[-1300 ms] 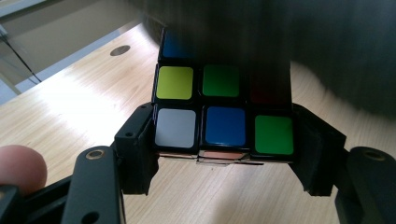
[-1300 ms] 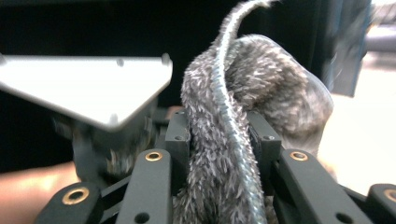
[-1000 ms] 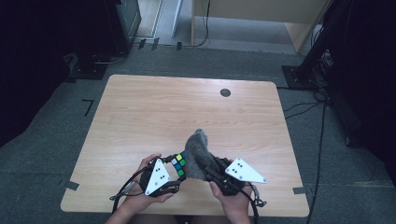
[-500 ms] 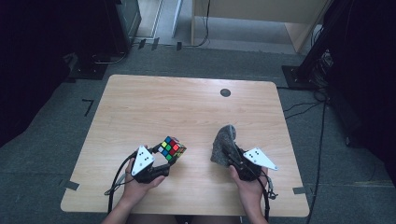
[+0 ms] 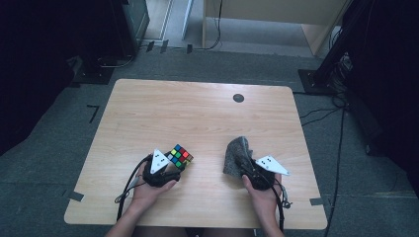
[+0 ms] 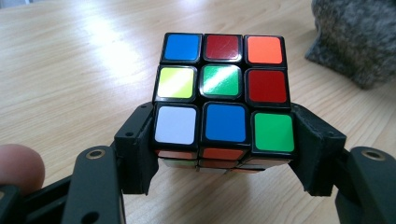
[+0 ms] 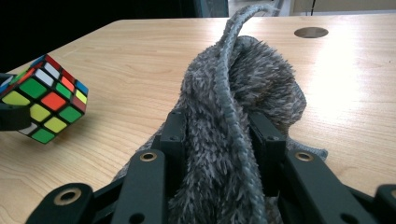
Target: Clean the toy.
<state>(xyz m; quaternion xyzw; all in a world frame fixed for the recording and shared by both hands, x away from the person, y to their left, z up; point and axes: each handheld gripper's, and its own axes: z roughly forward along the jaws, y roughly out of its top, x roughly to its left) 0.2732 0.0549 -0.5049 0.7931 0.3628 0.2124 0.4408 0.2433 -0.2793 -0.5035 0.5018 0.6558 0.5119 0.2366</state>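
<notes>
Left hand-held gripper (image 6: pixel 224 154) clamps a scrambled puzzle cube (image 6: pixel 223 95) with glossy stickers.

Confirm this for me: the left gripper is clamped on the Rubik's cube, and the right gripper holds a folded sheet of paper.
Not quite. The left gripper is clamped on the Rubik's cube, but the right gripper holds a fuzzy grey cloth, not paper, as the right gripper view shows.

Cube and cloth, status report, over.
Left gripper shut on Rubik's cube. Right gripper jaws just been opening, grey fuzzy cloth bunched between them. Cube and cloth apart; bare wooden table ahead.
</notes>
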